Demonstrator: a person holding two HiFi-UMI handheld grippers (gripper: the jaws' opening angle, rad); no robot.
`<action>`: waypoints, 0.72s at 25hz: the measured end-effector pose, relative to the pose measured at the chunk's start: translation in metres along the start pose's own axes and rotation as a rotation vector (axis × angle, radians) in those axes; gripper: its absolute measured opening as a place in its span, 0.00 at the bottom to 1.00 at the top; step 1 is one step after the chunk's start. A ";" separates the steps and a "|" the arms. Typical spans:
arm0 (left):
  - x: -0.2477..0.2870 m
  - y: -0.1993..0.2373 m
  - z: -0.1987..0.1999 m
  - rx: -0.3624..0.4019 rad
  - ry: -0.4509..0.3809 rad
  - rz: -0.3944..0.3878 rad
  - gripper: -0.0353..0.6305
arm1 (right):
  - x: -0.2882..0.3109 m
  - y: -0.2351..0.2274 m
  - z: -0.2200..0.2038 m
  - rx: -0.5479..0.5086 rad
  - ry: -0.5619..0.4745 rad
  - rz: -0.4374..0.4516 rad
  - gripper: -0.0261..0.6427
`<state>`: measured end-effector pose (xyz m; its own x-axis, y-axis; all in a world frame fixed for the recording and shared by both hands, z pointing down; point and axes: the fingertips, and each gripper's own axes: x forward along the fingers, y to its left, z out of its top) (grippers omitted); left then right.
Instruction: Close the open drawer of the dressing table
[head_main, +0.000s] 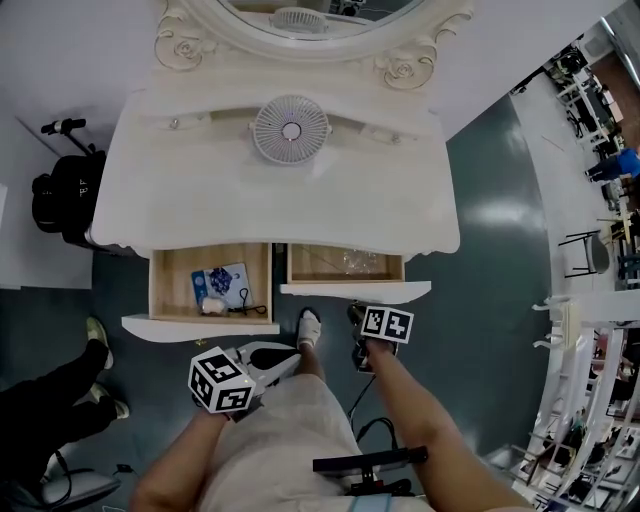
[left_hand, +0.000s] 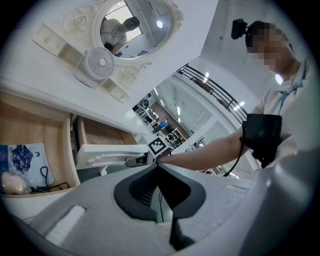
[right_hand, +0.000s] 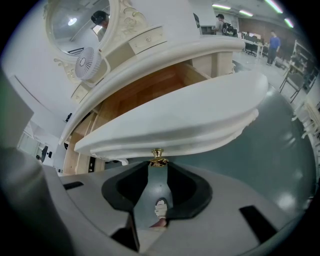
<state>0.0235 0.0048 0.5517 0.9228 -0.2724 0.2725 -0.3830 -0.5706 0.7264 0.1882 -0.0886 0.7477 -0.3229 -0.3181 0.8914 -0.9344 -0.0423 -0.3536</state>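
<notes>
**A:** Where is the right gripper (right_hand: 158, 169)?

**B:** At the front of the right drawer (right_hand: 190, 120), pointing steeply down. Its jaws stand about halfway closed, with the gold knob (right_hand: 158, 158) pinched at their tips. The pads look to touch it on both sides.

**A:** Why grip a knob just to push?

**B:** My guess is that a hold on the knob centres the push. That way the drawer runs in straight rather than skewing.

**A:** How far out is it?

**B:** Partly. In the head view it sticks out of the table (head_main: 200, 200) less than the left drawer (head_main: 160, 285). That one holds a blue packet (head_main: 225, 280), a cord (head_main: 255, 300) and a small white thing (head_main: 211, 305).

**A:** And the left gripper (left_hand: 158, 167)?

**B:** Its jaws are pressed together with nothing between them. It hangs over the person's thigh, near the left drawer's front but touching nothing. I judge it is parked out of the way while the right one works.

**A:** So where does the task stand?

**B:** It is not done, since both drawers are open. The right drawer looks like the one in hand. The next move calls for a level push toward the table. With the wrist that steep, downward pressure could slip the pads off so small a knob.

**A:** Is anything on top at risk?

**B:** I doubt it. A fan (head_main: 291, 130) stands at the back under the mirror (head_main: 300, 15), well apart from the drawers.
</notes>
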 end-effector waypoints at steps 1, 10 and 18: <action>0.000 0.001 0.001 -0.001 -0.001 0.000 0.06 | 0.001 0.000 0.001 0.002 0.000 -0.002 0.23; -0.003 0.011 0.005 -0.016 -0.015 0.011 0.06 | 0.008 0.002 0.015 0.002 -0.014 -0.003 0.23; 0.004 0.016 0.009 -0.021 -0.012 0.009 0.06 | 0.014 0.006 0.036 0.006 -0.086 0.010 0.23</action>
<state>0.0202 -0.0122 0.5587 0.9187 -0.2867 0.2716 -0.3902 -0.5517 0.7371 0.1836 -0.1271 0.7475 -0.3181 -0.3984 0.8603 -0.9301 -0.0444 -0.3645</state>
